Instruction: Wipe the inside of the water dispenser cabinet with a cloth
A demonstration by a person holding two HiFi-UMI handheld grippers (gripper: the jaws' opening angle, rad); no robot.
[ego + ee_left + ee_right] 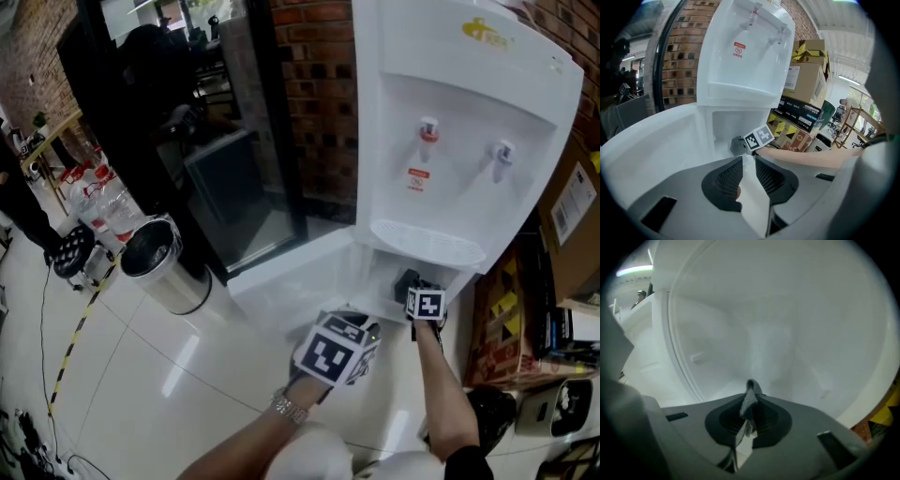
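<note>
My right gripper [749,397] is pressed together on a grey cloth [750,403], and a fold of it pokes up past the jaw tips. The gripper sits inside the cabinet [787,333] at the foot of the water dispenser [469,131], below the drip tray, so the cloth is in there with white walls all round it. My left gripper [748,165] hangs in front of the dispenser, just outside the cabinet, jaws slightly spread with nothing between them. The cabinet door [281,277] stands open, to the left of the dispenser in the head view. Cardboard boxes [574,202] are stacked to its right.
</note>
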